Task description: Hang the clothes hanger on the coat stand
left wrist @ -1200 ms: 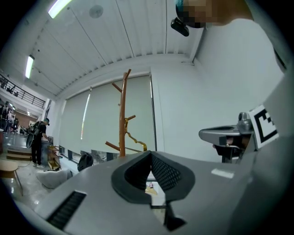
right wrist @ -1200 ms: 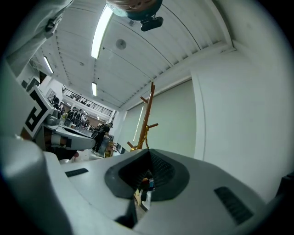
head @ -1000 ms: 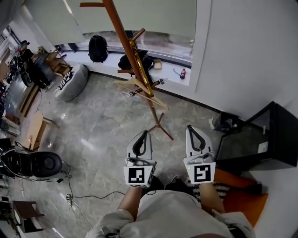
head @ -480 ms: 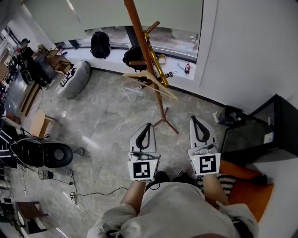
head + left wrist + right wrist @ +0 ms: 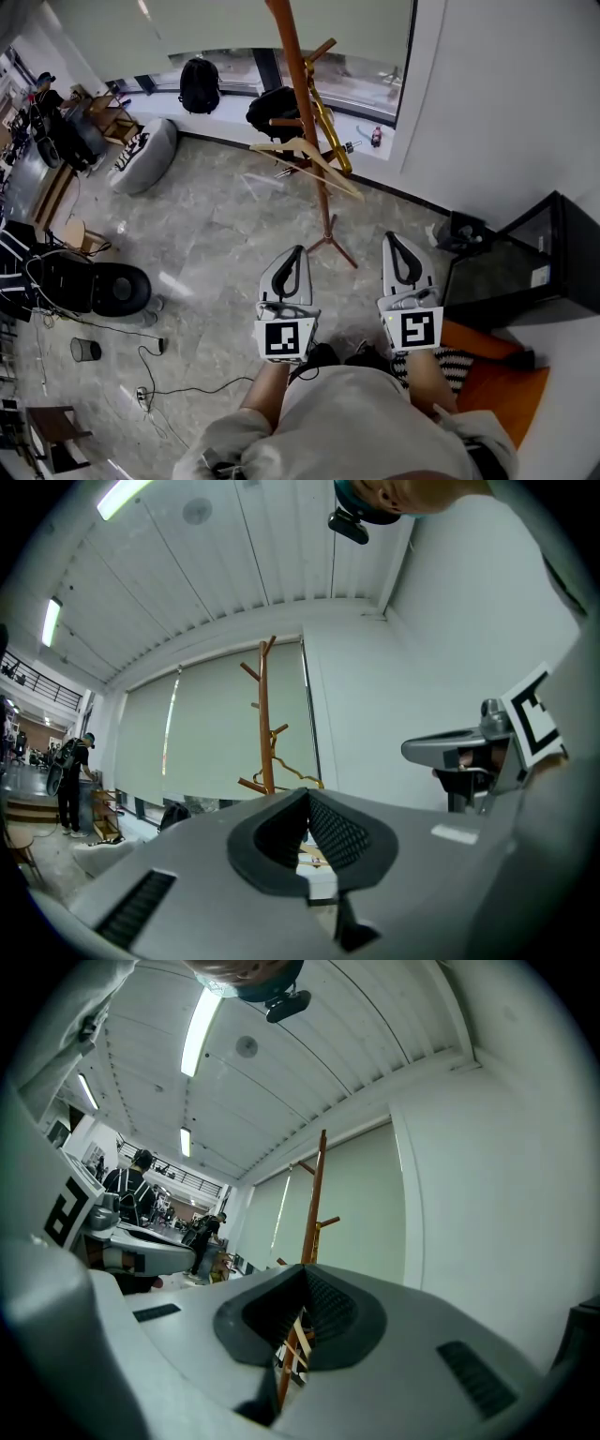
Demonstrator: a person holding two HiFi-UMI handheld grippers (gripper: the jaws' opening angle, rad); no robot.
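Coat stand (image 5: 297, 94) further right in view

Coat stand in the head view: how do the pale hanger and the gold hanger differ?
The pale hanger looks wooden with straight arms; the gold hanger is shiny and wavy. The pale hanger spreads wide across the coat stand; the gold hanger slants steeply beside it. Both hang on that stand.

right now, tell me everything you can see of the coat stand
The coat stand is a slim, reddish-brown wooden pole. It stands upright on splayed feet on the stone floor, near the window. Short pegs angle upward from it. A pale wooden hanger and a yellow item appear to hang from them.
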